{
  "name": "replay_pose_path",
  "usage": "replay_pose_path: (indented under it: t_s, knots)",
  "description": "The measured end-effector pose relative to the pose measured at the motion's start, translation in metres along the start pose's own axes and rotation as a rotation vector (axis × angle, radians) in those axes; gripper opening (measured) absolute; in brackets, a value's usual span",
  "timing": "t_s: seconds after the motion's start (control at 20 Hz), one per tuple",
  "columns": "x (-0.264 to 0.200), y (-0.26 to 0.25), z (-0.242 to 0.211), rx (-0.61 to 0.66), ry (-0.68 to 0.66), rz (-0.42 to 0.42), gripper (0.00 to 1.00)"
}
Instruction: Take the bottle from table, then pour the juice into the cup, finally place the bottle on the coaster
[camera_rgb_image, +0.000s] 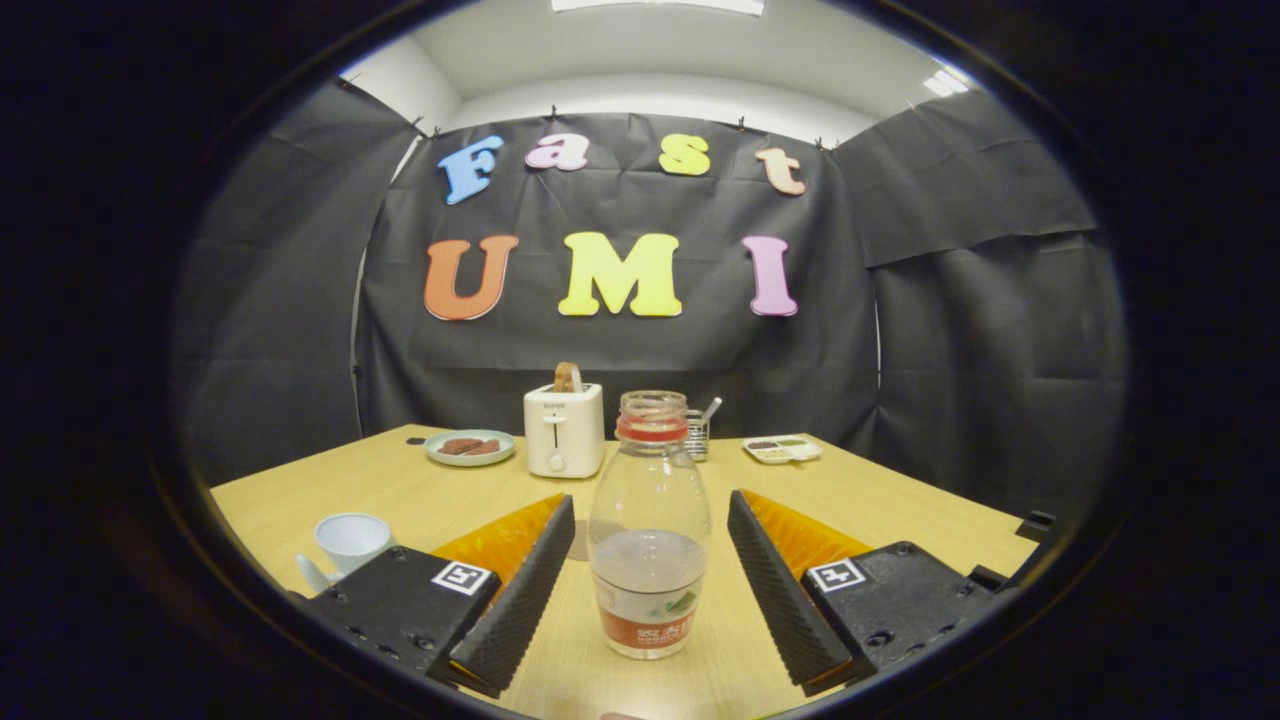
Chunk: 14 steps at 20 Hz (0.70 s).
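wooden table (420, 490), uncapped bottle (649, 530) upright between wide-spread gripper (650, 520) fingers (neither touching), cup (352, 541) nearby

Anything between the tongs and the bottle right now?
No. The bottle stands upright on the table, between the open tongs, with a bare gap on each side. The cup sits off to the left; the toaster is well beyond.

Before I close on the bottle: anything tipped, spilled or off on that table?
Nothing stands out. The bottle stands upright, uncapped, between the open fingers of the hand-held gripper, with gaps either side. The cup is upright on the table, no spill visible.
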<state>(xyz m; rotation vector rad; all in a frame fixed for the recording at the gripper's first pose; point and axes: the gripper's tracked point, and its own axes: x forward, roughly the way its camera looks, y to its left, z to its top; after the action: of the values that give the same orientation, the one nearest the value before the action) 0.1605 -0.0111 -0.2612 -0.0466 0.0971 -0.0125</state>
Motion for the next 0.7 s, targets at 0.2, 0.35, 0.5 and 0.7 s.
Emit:
replay_pose_path:
  t_s: [0.2, 0.35, 0.5, 0.7]
  knots:
    - [0.008, 0.000, -0.012, 0.003, -0.004, 0.004, 0.99]
    - [0.011, -0.002, -0.021, 0.001, 0.008, -0.002, 0.99]
    - [0.016, -0.003, -0.028, -0.012, 0.016, -0.008, 0.99]
    - [0.022, 0.000, -0.036, -0.024, 0.028, 0.005, 0.96]
